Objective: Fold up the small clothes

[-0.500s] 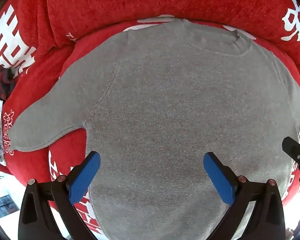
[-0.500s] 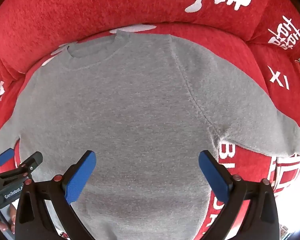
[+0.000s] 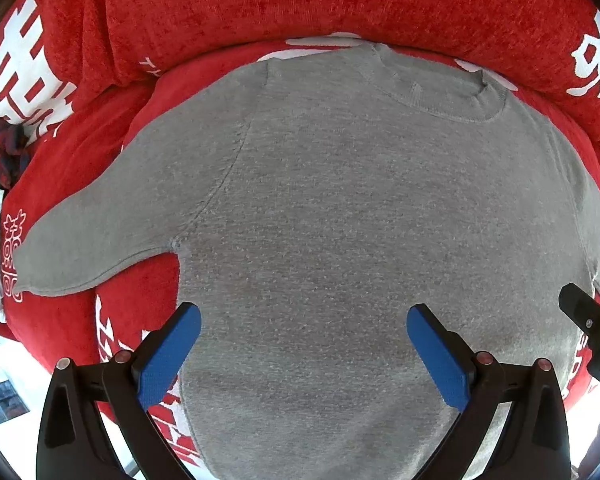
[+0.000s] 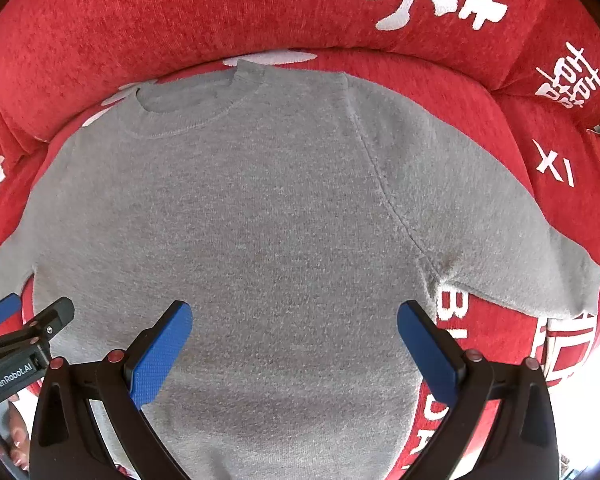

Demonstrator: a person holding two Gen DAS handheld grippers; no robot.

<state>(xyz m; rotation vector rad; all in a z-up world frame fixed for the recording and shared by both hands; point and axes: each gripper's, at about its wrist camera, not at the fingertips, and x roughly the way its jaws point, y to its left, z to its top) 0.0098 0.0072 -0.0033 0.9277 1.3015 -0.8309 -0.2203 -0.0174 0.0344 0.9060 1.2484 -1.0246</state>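
Change since half a second ago: almost none is seen; the grey knitted short-sleeved sweater (image 3: 340,220) lies just as flat and spread as before, and both tongs are framed over the same spots.
Left tongs (image 3: 304,354): spread wide and released, nothing pressed by the blue pads; they are pointed down over the lower left part of the sweater, the left pad above its side edge.
Right tongs (image 4: 294,350): likewise spread wide with nothing gripped, hung over the lower right part of the sweater, the right pad near its side seam.
Sweater position: laid front up on the red plush sofa cover (image 3: 320,4), round collar toward the backrest, both sleeves stretched out sideways.
Writing: "GenRobot.AI" is read in white on the black body of the left tongs in the right wrist view; large white Chinese characters and "XI" are printed on the cover, and the partly hidden letters "BI" are read below the right sleeve.
Materials: the sweater is a fine, speckled knit with a ribbed collar and raglan seams; the cover is a fuzzy chenille-like pile; the pads are finely dimpled blue rubber on black plastic arms with red rivets.
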